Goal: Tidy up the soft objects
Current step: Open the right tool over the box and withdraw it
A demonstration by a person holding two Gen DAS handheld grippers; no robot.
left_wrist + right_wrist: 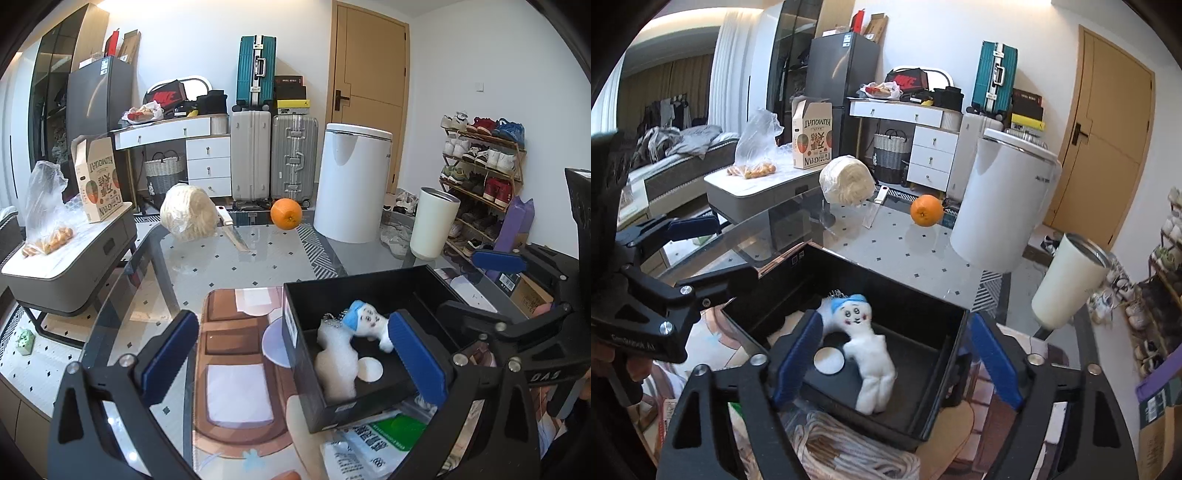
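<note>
The small white doll [866,354] with a blue cap lies loose on the floor of the black box [923,314], just ahead of the right gripper [897,365]. Its jaws stand apart, one on each side of the doll, and they press on nothing. The left gripper [295,354] is wide open too, with one finger inside the box beside the doll. No earlier view is given, so I speak only of this moment.

The doll looks light and soft, and I think it will squash and bend easily. The thick body seems the best place to hold it, not the thin neck or the small chain at the head.
</note>
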